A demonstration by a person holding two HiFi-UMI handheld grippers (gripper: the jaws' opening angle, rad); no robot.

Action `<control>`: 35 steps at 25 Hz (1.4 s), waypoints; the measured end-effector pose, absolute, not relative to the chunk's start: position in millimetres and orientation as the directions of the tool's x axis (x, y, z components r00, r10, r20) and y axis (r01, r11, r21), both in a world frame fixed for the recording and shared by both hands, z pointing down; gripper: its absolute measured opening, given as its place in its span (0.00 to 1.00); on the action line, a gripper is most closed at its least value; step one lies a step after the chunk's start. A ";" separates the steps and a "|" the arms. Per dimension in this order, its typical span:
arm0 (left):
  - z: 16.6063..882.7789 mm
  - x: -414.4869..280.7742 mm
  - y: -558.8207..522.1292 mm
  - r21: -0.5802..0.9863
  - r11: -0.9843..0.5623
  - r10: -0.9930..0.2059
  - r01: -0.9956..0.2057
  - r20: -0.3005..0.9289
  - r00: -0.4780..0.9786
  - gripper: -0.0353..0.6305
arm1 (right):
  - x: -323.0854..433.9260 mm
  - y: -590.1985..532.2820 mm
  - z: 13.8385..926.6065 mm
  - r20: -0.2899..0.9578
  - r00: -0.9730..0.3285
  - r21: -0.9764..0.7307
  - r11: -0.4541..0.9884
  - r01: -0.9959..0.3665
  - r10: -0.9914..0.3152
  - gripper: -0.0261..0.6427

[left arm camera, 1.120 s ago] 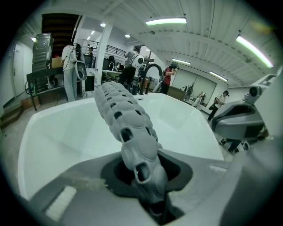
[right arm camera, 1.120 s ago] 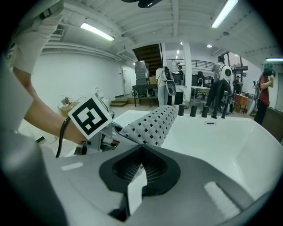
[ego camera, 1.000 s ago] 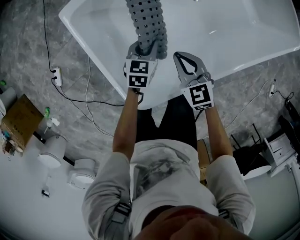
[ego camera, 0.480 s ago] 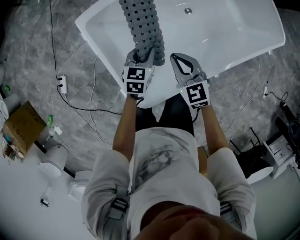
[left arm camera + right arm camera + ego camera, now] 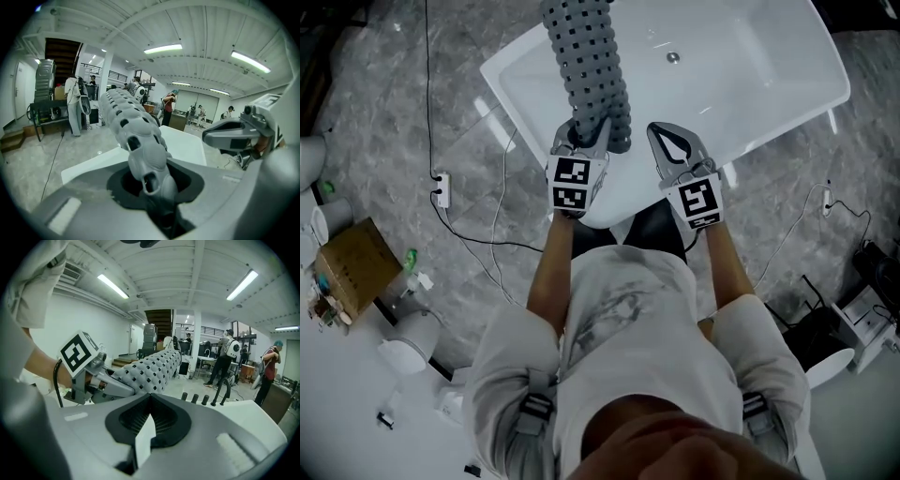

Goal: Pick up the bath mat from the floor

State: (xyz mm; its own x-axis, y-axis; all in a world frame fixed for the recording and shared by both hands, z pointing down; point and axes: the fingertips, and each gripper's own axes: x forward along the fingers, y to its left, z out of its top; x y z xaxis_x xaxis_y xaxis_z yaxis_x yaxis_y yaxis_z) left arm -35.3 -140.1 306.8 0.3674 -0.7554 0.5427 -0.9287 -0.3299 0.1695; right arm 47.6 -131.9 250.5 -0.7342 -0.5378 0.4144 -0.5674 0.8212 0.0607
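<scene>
Left tongs (image 5: 585,133) lifting the bath mat (image 5: 586,56) higher above the bathtub (image 5: 750,84), right tongs (image 5: 664,133) rising alongside, bathtub and floor (image 5: 384,122) shrinking below, bathtub drain (image 5: 673,58) coming into the head view

**Bath mat** (image 5: 152,367): grey, pierced with square holes, hanging as a long tube that runs away from the camera.

**Left gripper** (image 5: 117,383): at the mat's near end, jaws clamped on it. Its marker cube (image 5: 78,352) sits up and to the left of that end, with a bare forearm (image 5: 40,363) further left.

**Right gripper** (image 5: 150,397): below the mat, in the foreground. The grey jaws meet at the tips, and the dark ribbed pads ring a hollow. A pale wedge shows inside it, nature unclear.

**Black pegs** (image 5: 194,398): three, just right of the mat's near end.

**People** (image 5: 224,358): standing well right of the mat.

**Staircase** (image 5: 159,317): beyond the mat's far end.

**Strip lights** (image 5: 112,285): above the mat.
</scene>
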 end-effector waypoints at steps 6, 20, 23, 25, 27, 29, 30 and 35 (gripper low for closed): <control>258.8 -49.0 -127.1 0.160 -0.333 -0.793 -0.929 0.487 0.367 0.21 | 37.6 -126.4 206.7 0.357 -0.752 0.066 0.818 -0.571 -0.554 0.04; 174.4 -69.6 -84.1 0.119 -0.323 -0.848 -0.939 0.404 0.343 0.21 | 28.7 -92.6 110.0 0.244 -0.792 0.096 0.827 -0.555 -0.560 0.04; 155.5 -76.2 -80.0 0.108 -0.316 -0.861 -0.943 0.385 0.333 0.20 | 24.4 -90.2 97.5 0.233 -0.800 0.099 0.832 -0.546 -0.553 0.04; 144.2 -80.2 -75.6 0.102 -0.313 -0.868 -0.944 0.373 0.328 0.21 | 22.1 -86.6 92.1 0.237 -0.801 0.097 0.834 -0.543 -0.550 0.04; 135.8 -82.0 -72.0 0.096 -0.308 -0.875 -0.946 0.362 0.322 0.21 | 21.6 -84.4 88.0 0.233 -0.805 0.098 0.837 -0.539 -0.546 0.04; 130.2 -80.5 -69.2 0.090 -0.304 -0.880 -0.948 0.355 0.316 0.21 | 23.8 -84.1 85.1 0.220 -0.811 0.099 0.839 -0.535 -0.543 0.04; 128.2 -79.4 -68.2 0.087 -0.303 -0.881 -0.949 0.353 0.314 0.21 | 25.3 -84.3 84.7 0.215 -0.813 0.097 0.840 -0.534 -0.541 0.04; 123.0 -83.9 -59.8 0.077 -0.299 -0.885 -0.951 0.351 0.307 0.21 | 19.9 -78.4 87.9 0.220 -0.826 0.086 0.854 -0.513 -0.519 0.04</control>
State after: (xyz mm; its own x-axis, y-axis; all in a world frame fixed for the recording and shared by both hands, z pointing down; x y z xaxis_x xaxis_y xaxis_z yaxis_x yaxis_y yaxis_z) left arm -83.9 -59.8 123.0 0.3070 -0.8845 0.3513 -0.9510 -0.2993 0.0774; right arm 19.9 -78.4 87.9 -0.8261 -0.5187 0.2201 -0.5133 0.8539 0.0858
